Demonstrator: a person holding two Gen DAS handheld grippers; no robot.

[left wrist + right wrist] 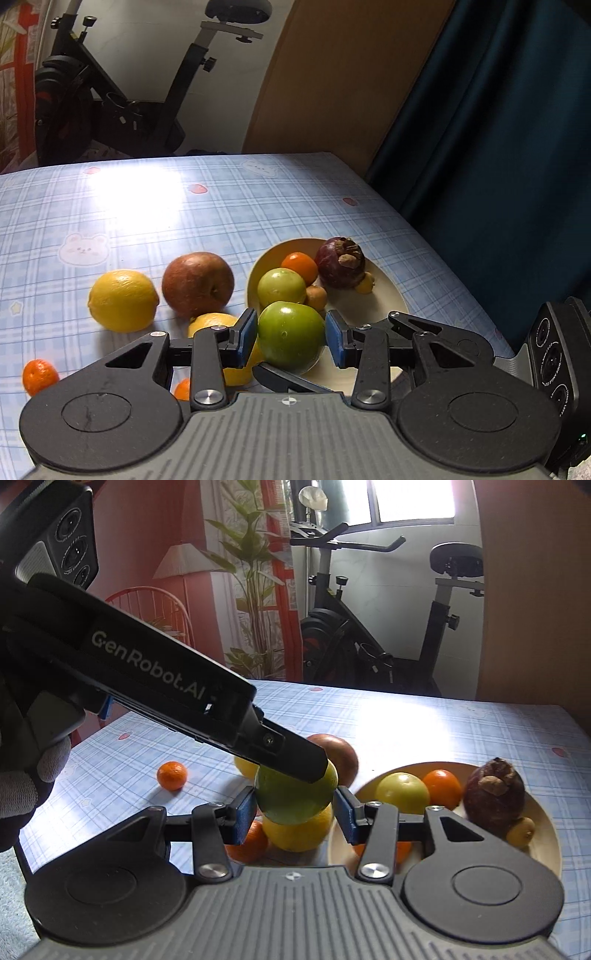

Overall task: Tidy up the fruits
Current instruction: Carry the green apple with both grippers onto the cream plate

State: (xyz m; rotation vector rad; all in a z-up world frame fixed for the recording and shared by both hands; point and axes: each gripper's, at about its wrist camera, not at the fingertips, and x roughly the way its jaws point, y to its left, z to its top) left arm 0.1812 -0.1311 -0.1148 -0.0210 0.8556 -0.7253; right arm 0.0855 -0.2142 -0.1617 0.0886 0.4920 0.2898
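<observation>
My left gripper (291, 334) is shut on a green apple (290, 336) and holds it above the near rim of a cream bowl (384, 299). In the right wrist view the same green apple (291, 797) sits between my right gripper's (293, 814) blue pads, with the left gripper's finger (291, 757) across its top. Whether the right pads press on it is unclear. The bowl (546, 834) holds a yellow-green apple (281, 288), an orange (300, 266), a dark purple fruit (340, 263) and small fruits.
On the blue checked tablecloth left of the bowl lie a lemon (122, 300), a red-brown apple (198, 283), another yellow fruit (212, 320) and small tangerines (40, 376). The table edge (443, 254) runs along the right, by a dark curtain. An exercise bike stands behind.
</observation>
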